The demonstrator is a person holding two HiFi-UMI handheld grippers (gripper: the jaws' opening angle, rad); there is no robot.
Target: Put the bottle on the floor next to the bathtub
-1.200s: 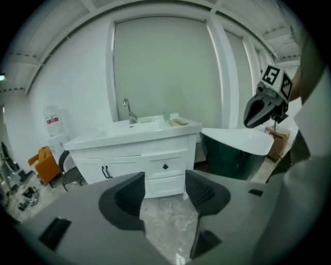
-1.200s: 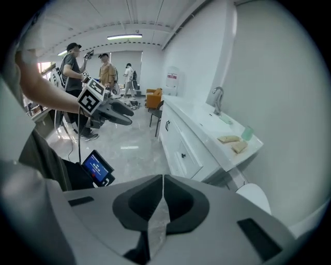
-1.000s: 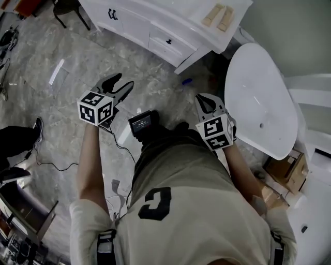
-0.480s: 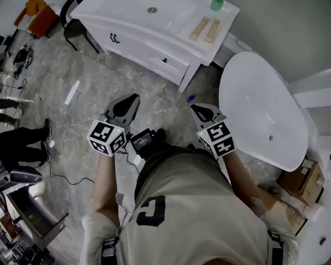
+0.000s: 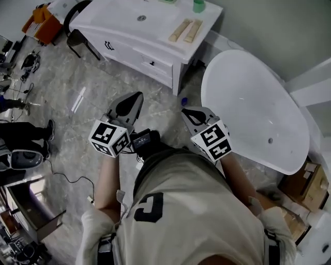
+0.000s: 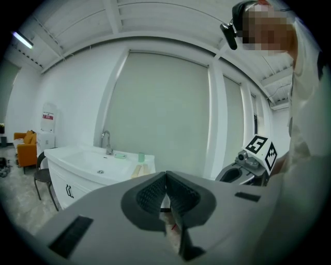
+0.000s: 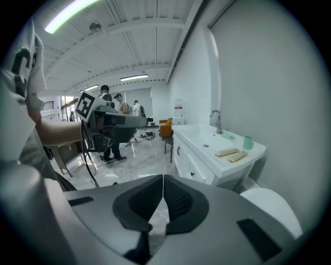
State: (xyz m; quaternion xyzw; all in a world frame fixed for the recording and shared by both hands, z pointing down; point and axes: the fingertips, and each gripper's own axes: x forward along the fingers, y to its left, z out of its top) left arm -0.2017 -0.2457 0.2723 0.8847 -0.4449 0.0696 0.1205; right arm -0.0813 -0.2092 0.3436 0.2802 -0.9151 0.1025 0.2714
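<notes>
Left gripper (image 5: 137, 98) jaws just brought together, nothing caught between, right gripper (image 5: 185, 112) jaws likewise closed and empty, small blue bottle (image 5: 181, 98) seen on floor, just beside bathtub (image 5: 243, 93), beyond right gripper

I am recording white on the bathtub (image 5: 253, 119) and the vanity (image 5: 139, 36), and grey marbling on the floor (image 5: 77, 88). The cup (image 5: 198, 5) is showing green, the chair (image 5: 40, 19) orange. My shirt (image 5: 181, 207) is showing beige with a black figure. My left gripper (image 5: 135, 98) and right gripper (image 5: 187, 113) are showing grey, carrying black-and-white square markers.
</notes>
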